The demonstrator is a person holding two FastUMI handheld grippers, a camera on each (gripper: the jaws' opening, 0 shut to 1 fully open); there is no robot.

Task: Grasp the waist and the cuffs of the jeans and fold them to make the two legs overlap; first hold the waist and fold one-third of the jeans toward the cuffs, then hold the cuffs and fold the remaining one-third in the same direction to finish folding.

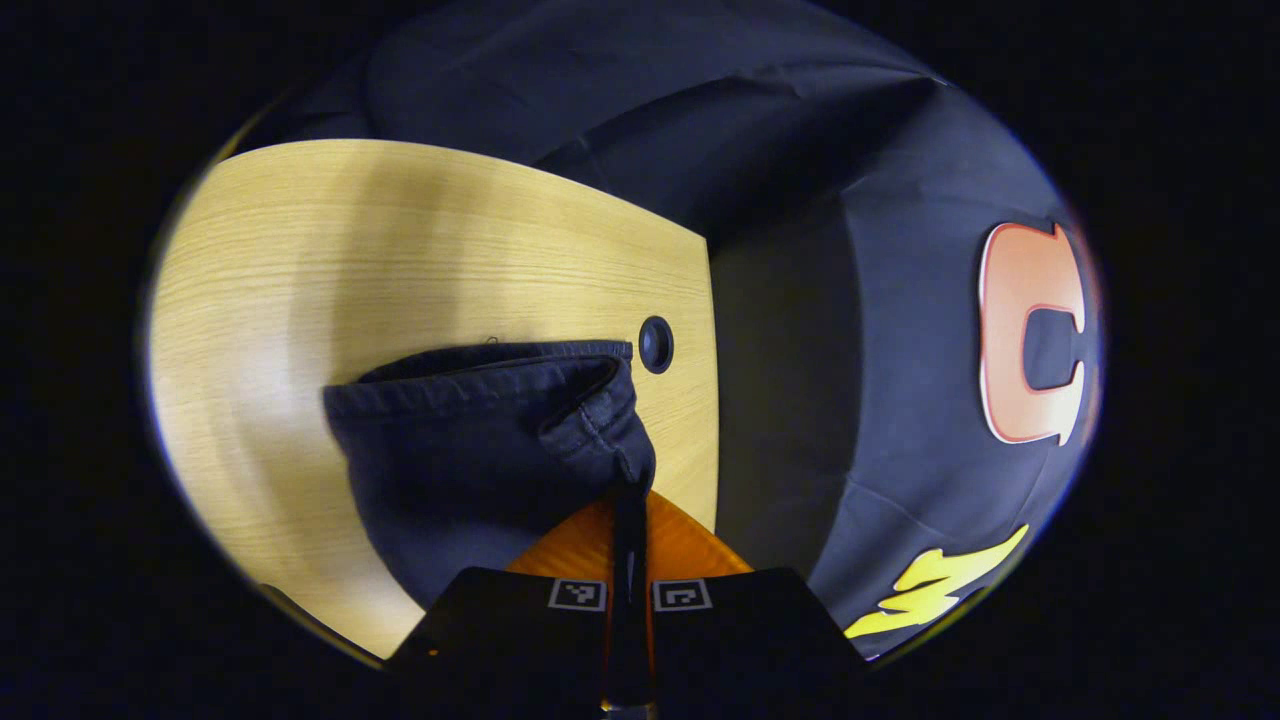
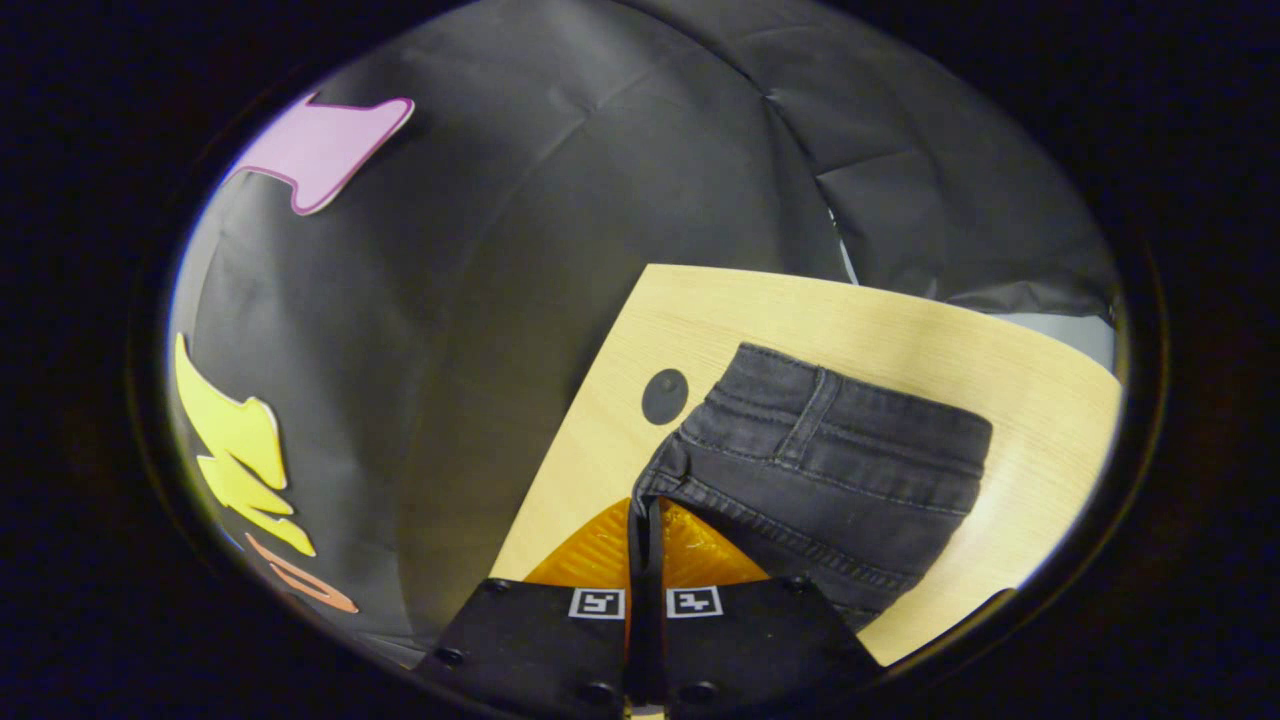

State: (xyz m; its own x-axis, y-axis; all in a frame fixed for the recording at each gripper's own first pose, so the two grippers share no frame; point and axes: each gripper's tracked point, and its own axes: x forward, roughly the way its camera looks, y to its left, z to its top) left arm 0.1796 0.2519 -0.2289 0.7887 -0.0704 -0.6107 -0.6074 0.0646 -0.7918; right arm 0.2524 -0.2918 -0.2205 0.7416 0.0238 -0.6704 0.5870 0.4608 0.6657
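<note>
Left gripper view: the left gripper (image 1: pixel 630 490) has its two fingers drawn tight together, with a pinch of dark fabric caught between the tips. The fabric belongs to the jeans (image 1: pixel 480 450), dark blue-black denim. What hangs ahead of the fingers here is a leg end: a hemmed cuff (image 1: pixel 500 370) with its opening gaping toward the camera, the stitched hem line running across the top. The cloth bunches and puckers where the fingers bite it, at the cuff's right corner. Below and behind the jeans lies a light wood table (image 1: pixel 300 260) with visible grain. A small round dark hole (image 1: pixel 656 344) sits in the tabletop just beside the cuff's upper right corner, near the table's edge. Beyond that edge is the black cloth wall (image 1: pixel 800 150).

Right gripper view: the right gripper (image 2: pixel 648 515) is likewise closed hard, fingers pressed together on a corner of the jeans (image 2: pixel 830 480). This end is the waist: a waistband (image 2: pixel 860 410) with double stitching and one belt loop (image 2: pixel 812 400) standing across it. The denim spreads to the right of the fingers over the table (image 2: pixel 1000 370). I cannot tell whether the cloth lies flat on the wood or is lifted off it. The same round hole (image 2: pixel 664 396) shows just left of the waistband's corner, apart from the fabric. The black cloth wall (image 2: pixel 500 250) lies to the left of and behind the table.
</note>
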